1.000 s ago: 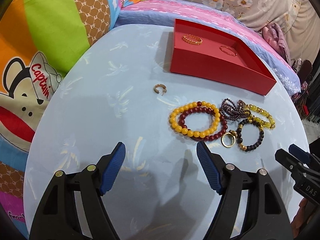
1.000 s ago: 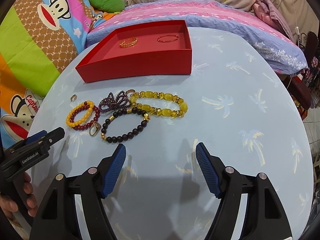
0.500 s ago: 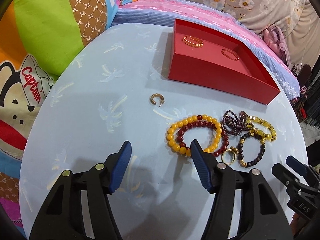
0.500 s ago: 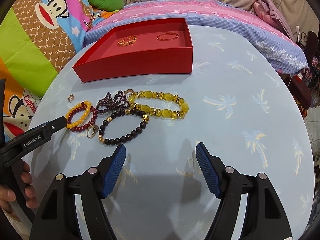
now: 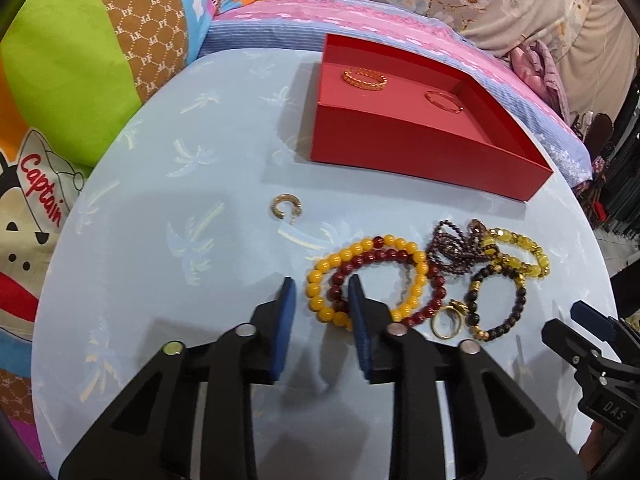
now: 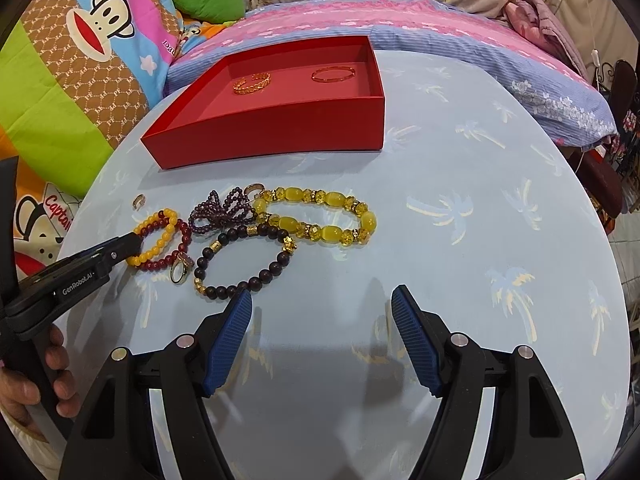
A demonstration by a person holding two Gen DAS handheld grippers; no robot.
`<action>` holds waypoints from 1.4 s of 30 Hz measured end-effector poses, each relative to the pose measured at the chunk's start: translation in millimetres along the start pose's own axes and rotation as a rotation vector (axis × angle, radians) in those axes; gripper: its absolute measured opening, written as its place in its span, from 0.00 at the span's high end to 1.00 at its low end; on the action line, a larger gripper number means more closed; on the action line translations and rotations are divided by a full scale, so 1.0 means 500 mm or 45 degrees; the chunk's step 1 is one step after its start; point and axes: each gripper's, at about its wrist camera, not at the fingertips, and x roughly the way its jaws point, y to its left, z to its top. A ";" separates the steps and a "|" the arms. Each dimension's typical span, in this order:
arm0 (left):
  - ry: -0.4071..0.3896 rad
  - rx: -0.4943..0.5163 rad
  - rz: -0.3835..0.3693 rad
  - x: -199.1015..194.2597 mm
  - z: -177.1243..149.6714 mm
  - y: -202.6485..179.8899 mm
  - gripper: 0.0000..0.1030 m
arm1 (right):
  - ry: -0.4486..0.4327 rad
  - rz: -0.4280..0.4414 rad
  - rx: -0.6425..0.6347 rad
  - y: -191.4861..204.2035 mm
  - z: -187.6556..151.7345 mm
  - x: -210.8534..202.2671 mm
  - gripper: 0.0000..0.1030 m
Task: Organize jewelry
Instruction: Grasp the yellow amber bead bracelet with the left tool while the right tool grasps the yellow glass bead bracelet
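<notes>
A red tray [image 5: 420,152] [image 6: 280,136] holds two gold bangles [image 5: 365,79] [image 6: 333,74]. In front of it lie a yellow bead bracelet [image 5: 320,280] [image 6: 154,250], a dark red bead bracelet [image 5: 436,300], a purple bead strand [image 6: 222,210], a black bead bracelet [image 6: 240,258], a large yellow bracelet [image 6: 320,216], a gold ring [image 5: 446,322] [image 6: 179,270] and a gold ear cuff [image 5: 285,207] [image 6: 138,201]. My left gripper [image 5: 322,286] is half closed, its fingers astride the near edge of the yellow and dark red bracelets. My right gripper [image 6: 322,300] is open and empty, just in front of the black bracelet.
The round table [image 6: 480,240] has a light blue palm-print cloth. A bed with colourful cartoon cushions [image 5: 80,60] and a pink-blue blanket [image 6: 400,12] lies behind it. The right gripper shows at the lower right of the left wrist view [image 5: 592,344].
My left gripper has moved forward and right to the yellow and dark red bracelets, and its fingers have narrowed around their near edge. The right gripper has barely moved.
</notes>
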 end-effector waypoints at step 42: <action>0.035 -0.042 -0.114 -0.022 0.001 -0.014 0.93 | -0.019 -0.034 0.000 -0.041 0.088 0.087 0.91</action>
